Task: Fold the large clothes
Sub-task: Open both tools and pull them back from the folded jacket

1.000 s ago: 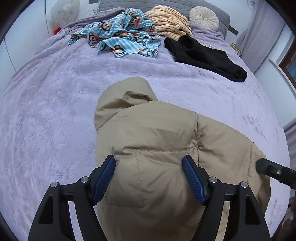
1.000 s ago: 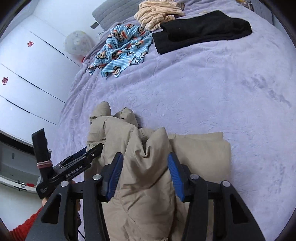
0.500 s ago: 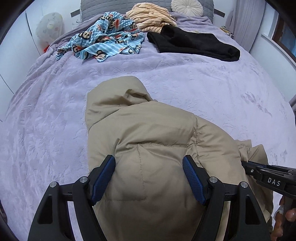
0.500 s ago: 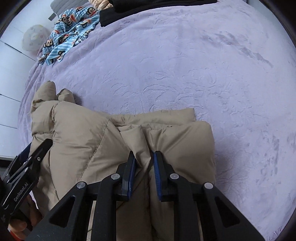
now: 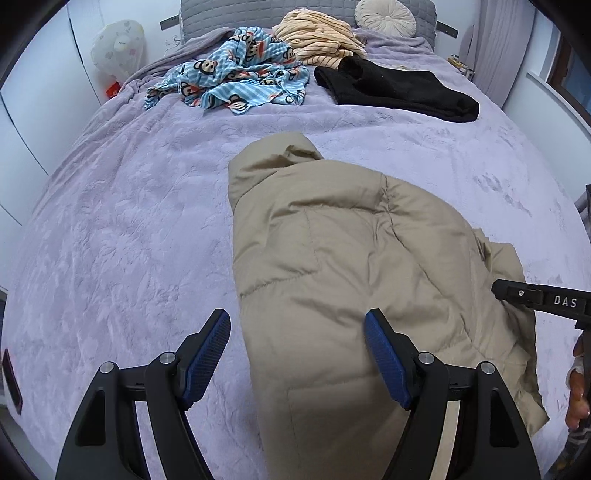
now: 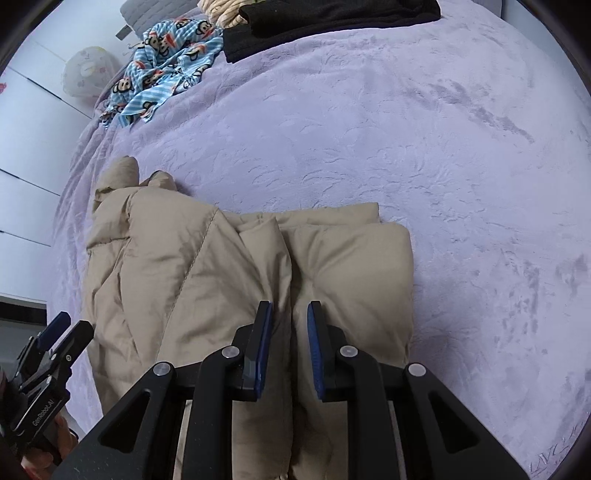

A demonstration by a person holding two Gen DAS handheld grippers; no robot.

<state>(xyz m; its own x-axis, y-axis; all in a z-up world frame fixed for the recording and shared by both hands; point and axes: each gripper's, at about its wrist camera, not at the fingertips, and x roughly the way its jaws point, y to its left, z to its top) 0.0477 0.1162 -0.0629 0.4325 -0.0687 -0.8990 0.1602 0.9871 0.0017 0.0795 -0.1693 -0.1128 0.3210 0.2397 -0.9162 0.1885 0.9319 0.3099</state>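
Note:
A tan puffer jacket (image 5: pixel 343 258) lies partly folded on the purple bedspread (image 5: pixel 122 229), its hood pointing to the headboard. My left gripper (image 5: pixel 297 349) is open and empty, straddling the jacket's left edge above it. My right gripper (image 6: pixel 289 325) is shut on a raised fold of the jacket (image 6: pixel 207 280), near its right side. The right gripper's body also shows at the right edge of the left wrist view (image 5: pixel 539 301). The left gripper's body shows at the lower left of the right wrist view (image 6: pixel 48 373).
A blue monkey-print garment (image 5: pixel 236 77), a striped peach garment (image 5: pixel 321 38) and a black garment (image 5: pixel 399 90) lie near the headboard. A round cushion (image 5: pixel 384 16) sits at the back. White wardrobe doors (image 5: pixel 33 92) stand to the left. The bedspread (image 6: pixel 424 147) stretches right of the jacket.
My right gripper closed on a fold of the jacket and still holds it. My left gripper shifted left, so its left finger now sits over the bedspread.

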